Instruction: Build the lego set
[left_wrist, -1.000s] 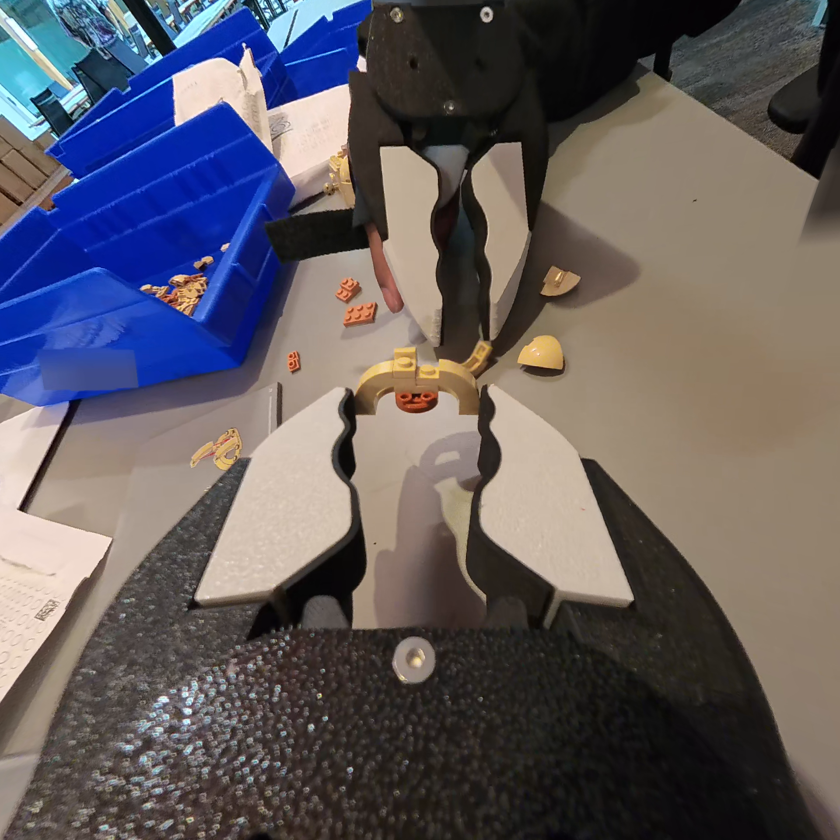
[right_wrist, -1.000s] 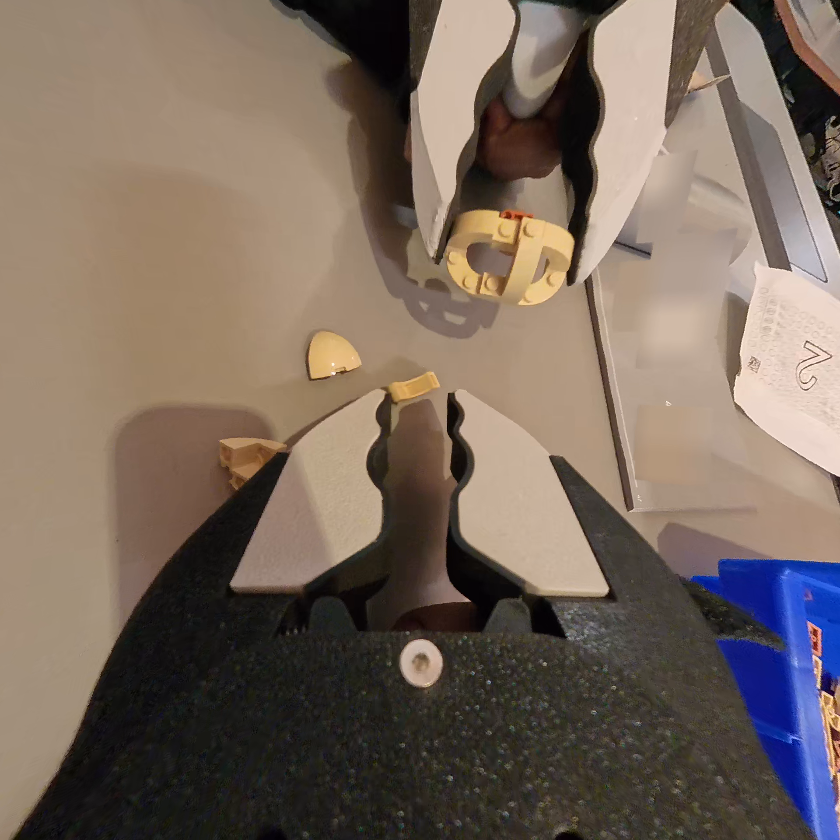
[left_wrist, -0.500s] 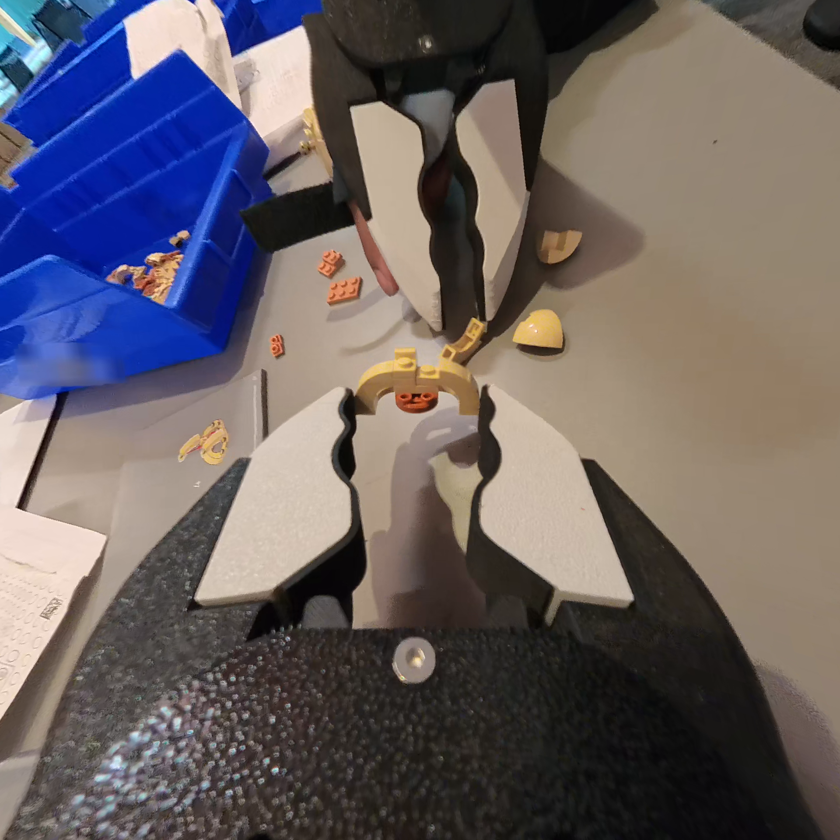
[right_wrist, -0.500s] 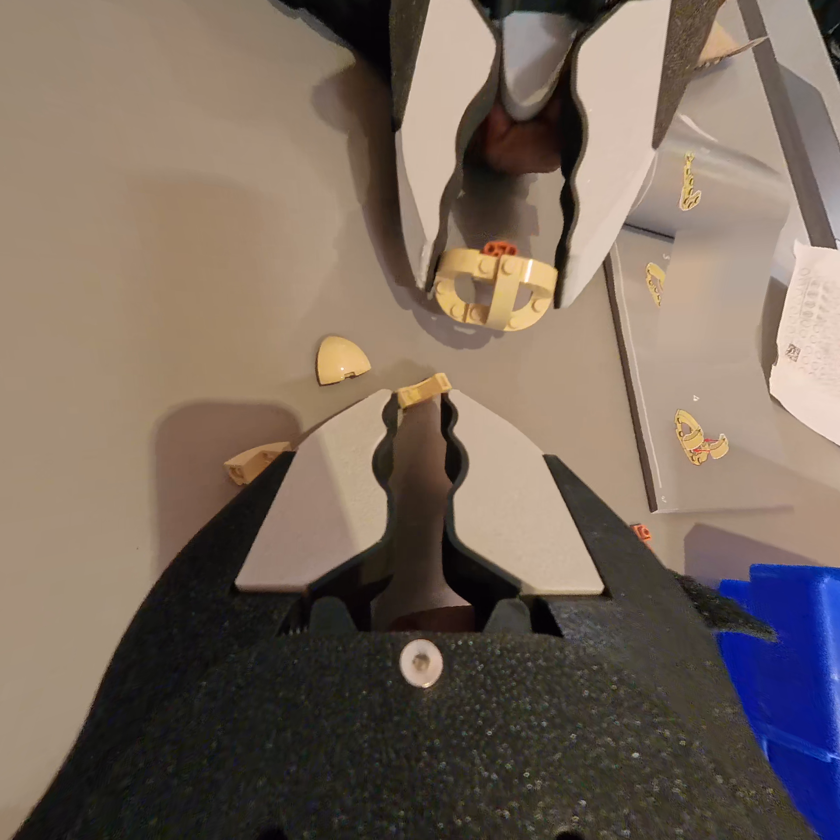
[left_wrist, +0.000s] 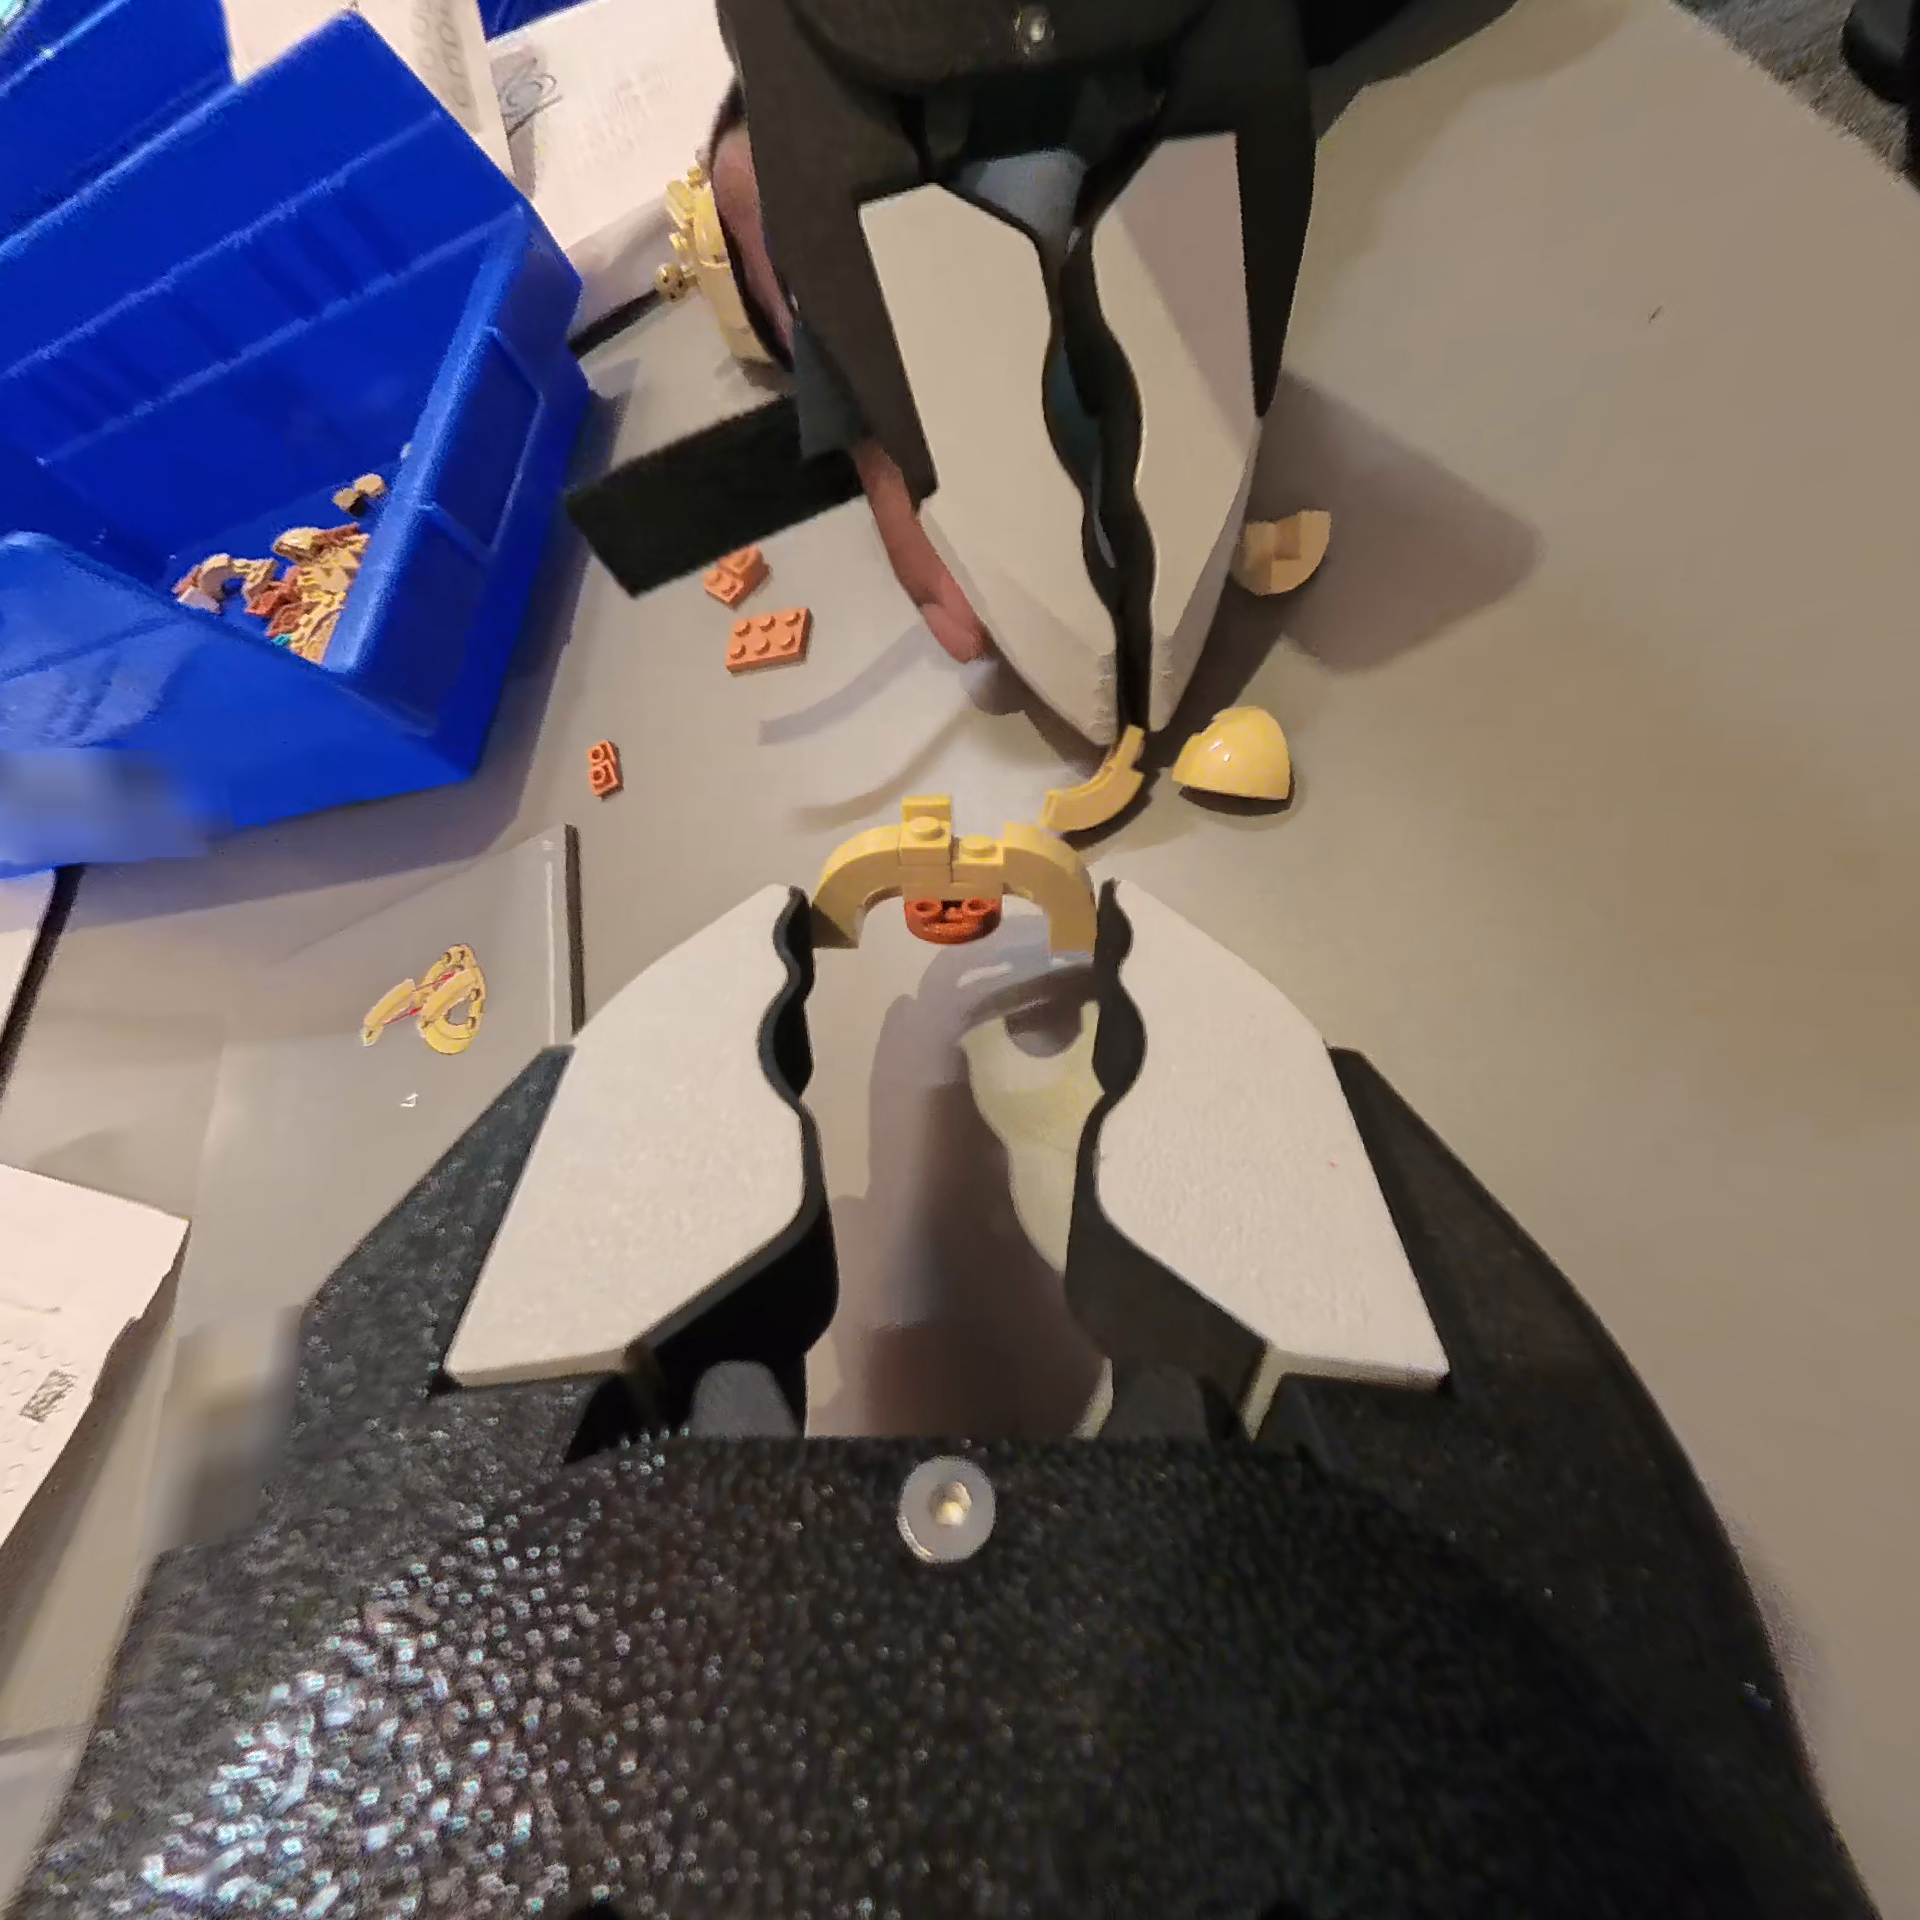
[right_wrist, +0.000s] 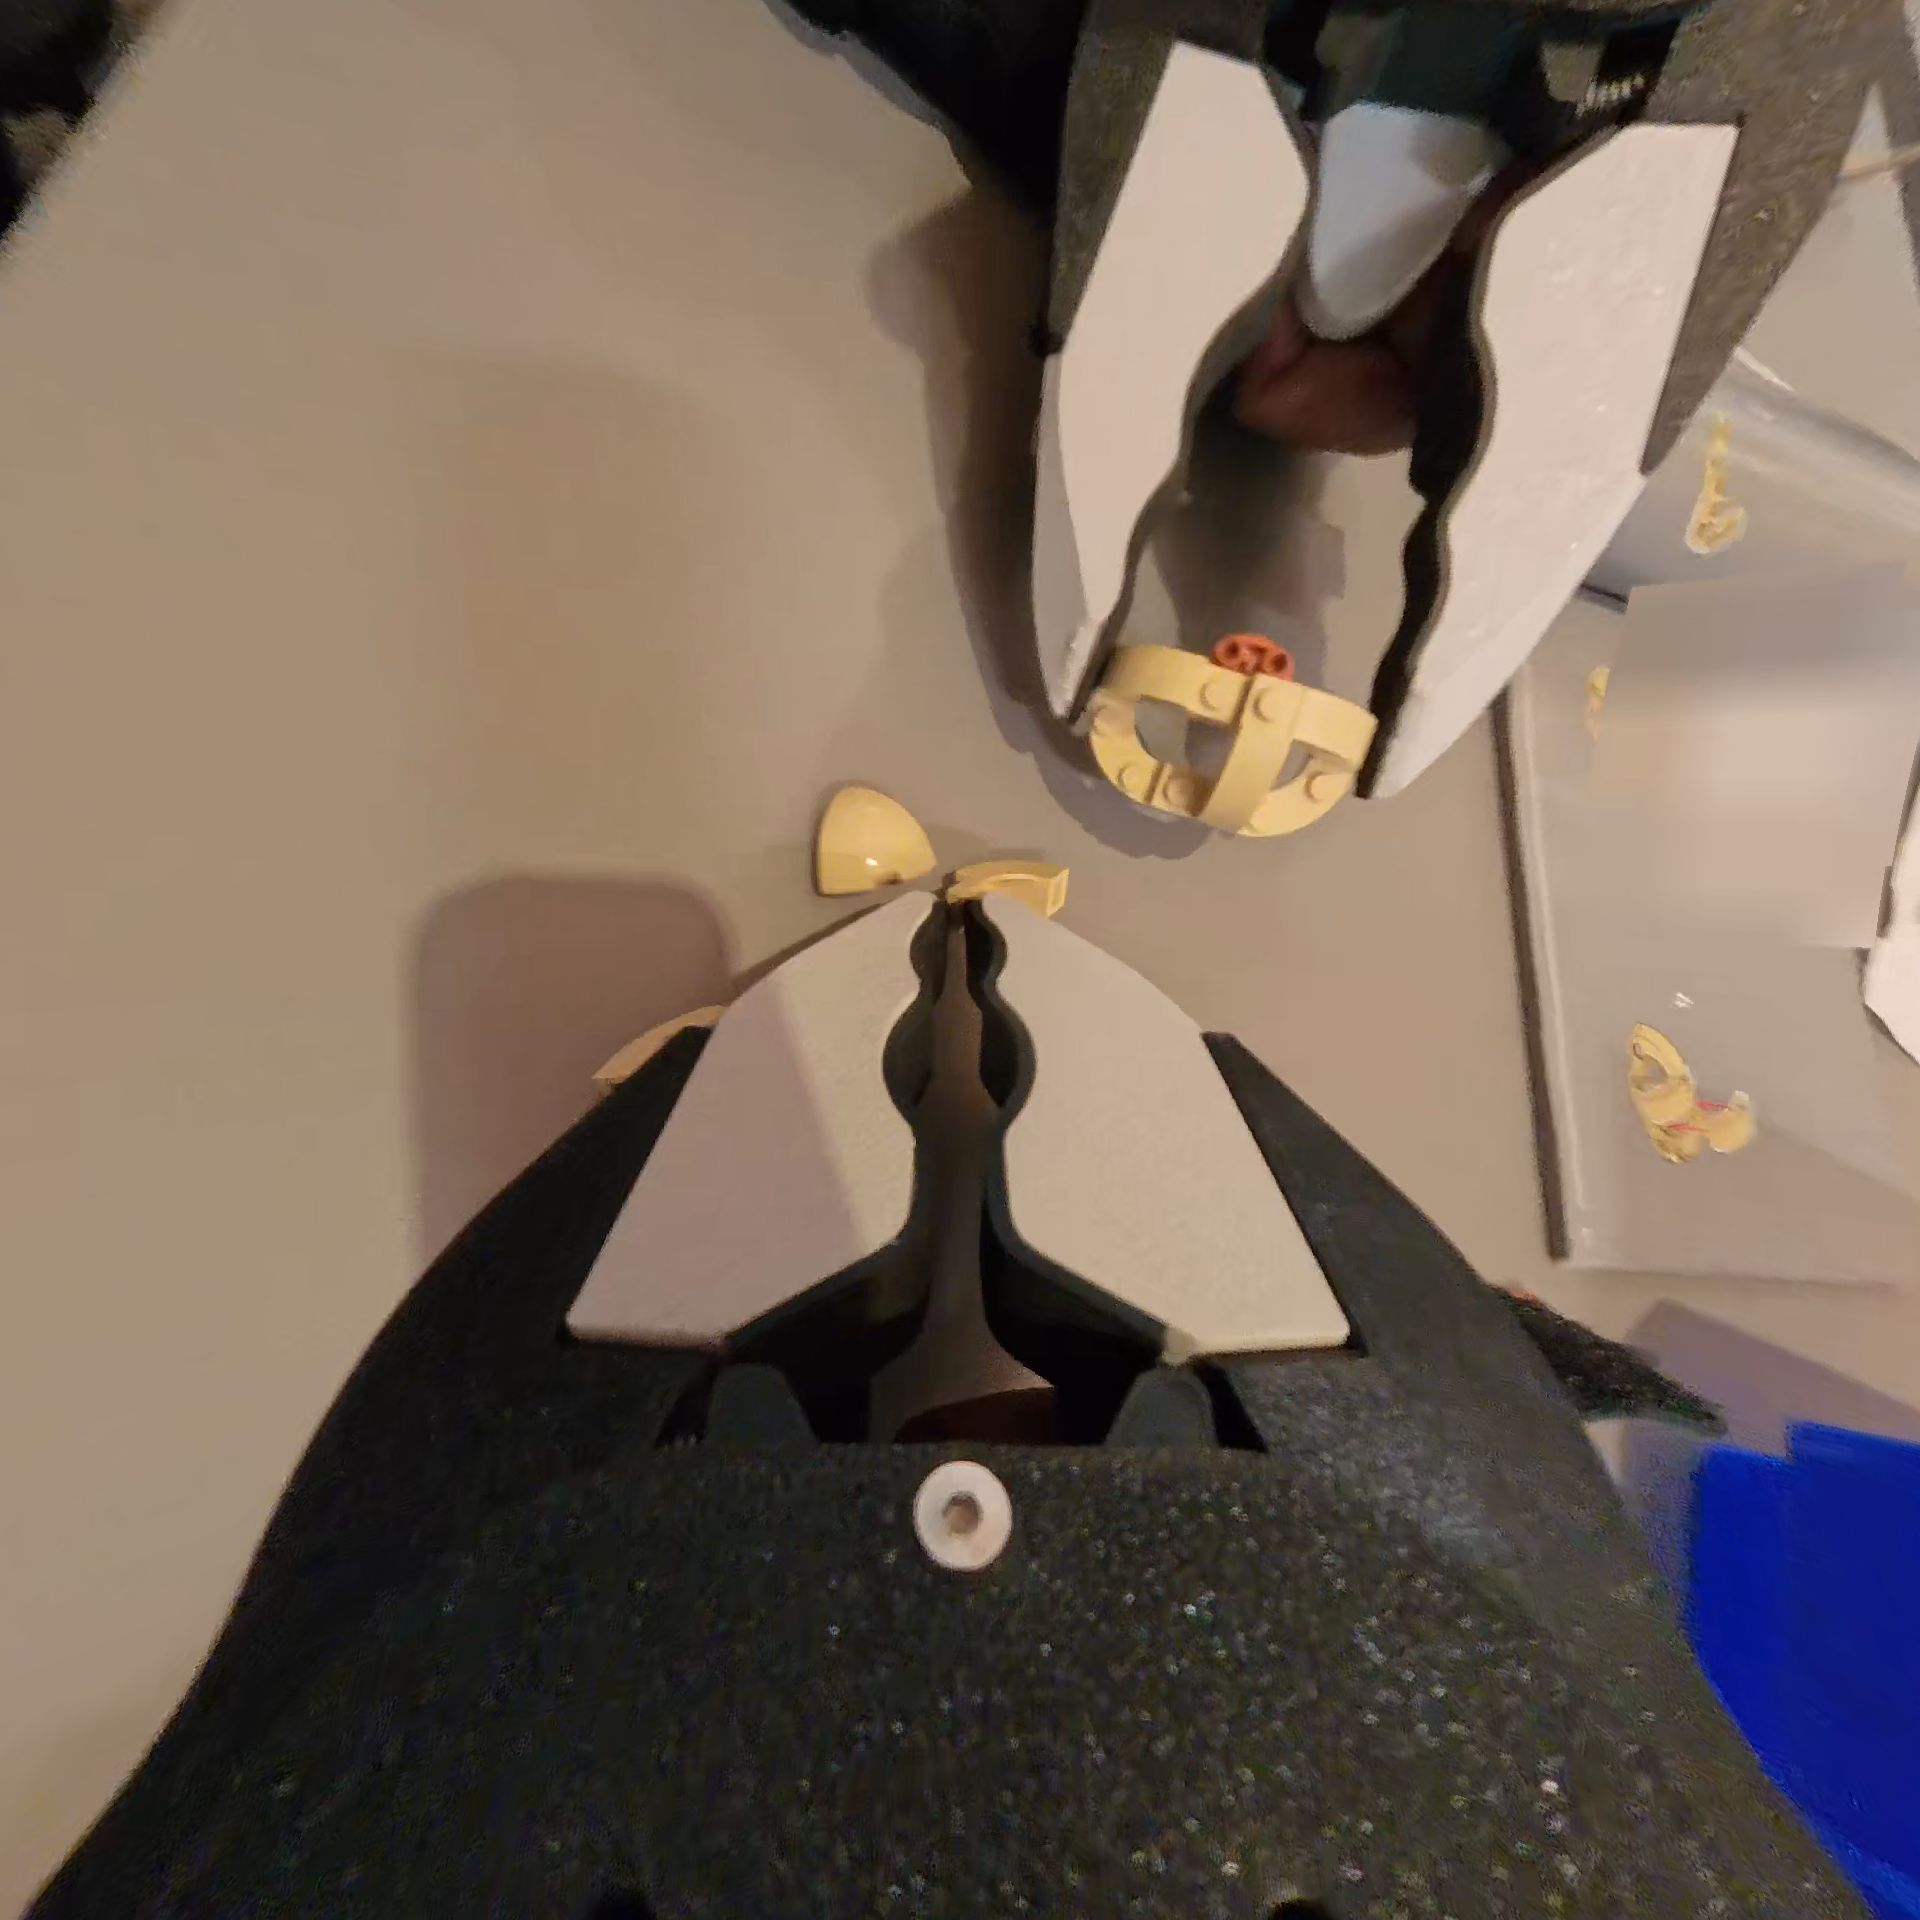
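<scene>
My left gripper (left_wrist: 951, 920) is shut on a tan ring assembly (left_wrist: 951, 868) with a reddish-brown round piece under it, held just above the grey table; it also shows in the right wrist view (right_wrist: 1231, 743). My right gripper (right_wrist: 961, 904) is shut on one end of a small tan curved piece (right_wrist: 1013, 888) that lies on the table; the left wrist view shows this piece (left_wrist: 1096, 795) at the right gripper's tips (left_wrist: 1127, 717). A tan dome piece (left_wrist: 1236, 758) lies right beside it, also seen in the right wrist view (right_wrist: 868, 842).
A blue bin (left_wrist: 260, 499) with several loose tan and brown pieces stands at the left. Orange plates (left_wrist: 769, 636) lie on the table near it. Another tan shell piece (left_wrist: 1283, 551) lies behind the right gripper. An open instruction booklet (right_wrist: 1704, 935) lies beside the assembly. About 5 cm separates my left fingertips from my right.
My right gripper has closed from open onto the small tan curved piece. The left gripper with the ring assembly has come lower and nearer to it.
</scene>
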